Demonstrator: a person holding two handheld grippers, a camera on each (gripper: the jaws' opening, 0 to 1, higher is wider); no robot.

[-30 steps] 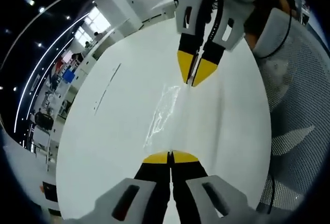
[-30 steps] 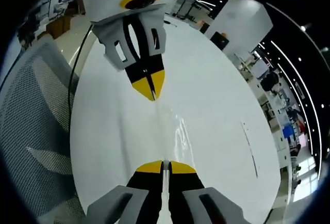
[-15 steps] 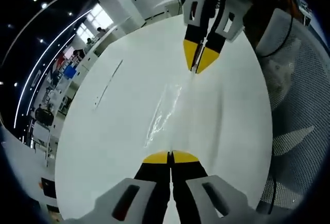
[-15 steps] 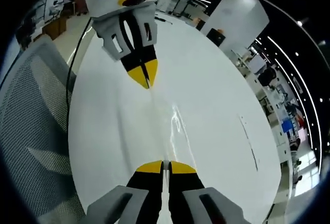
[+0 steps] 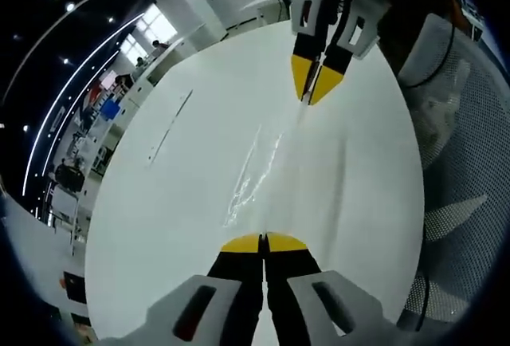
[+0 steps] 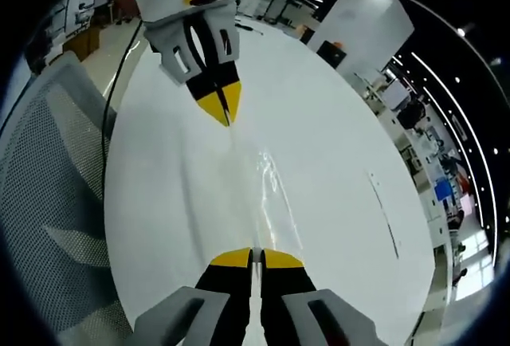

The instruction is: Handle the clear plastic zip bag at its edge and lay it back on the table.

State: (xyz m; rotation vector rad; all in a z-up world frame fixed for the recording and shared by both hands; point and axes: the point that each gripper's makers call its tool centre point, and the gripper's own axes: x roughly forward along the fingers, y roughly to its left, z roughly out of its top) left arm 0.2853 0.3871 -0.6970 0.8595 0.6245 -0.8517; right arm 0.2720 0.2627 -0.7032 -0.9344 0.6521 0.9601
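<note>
Left gripper view: clear, glinting zip bag (image 5: 259, 174) stretched taut between both clamped tongs.

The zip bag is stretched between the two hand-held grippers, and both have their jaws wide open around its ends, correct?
Not quite. The clear zip bag is stretched between the two, but the jaws are shut on its ends, not open. In the left gripper view the left hand-held gripper is closed on the near edge and the right hand-held gripper pinches the far one; the right gripper view shows the same.

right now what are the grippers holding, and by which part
Both hold the bag: left gripper and right gripper are each shut on an opposite edge, stretching it over the table.
</note>
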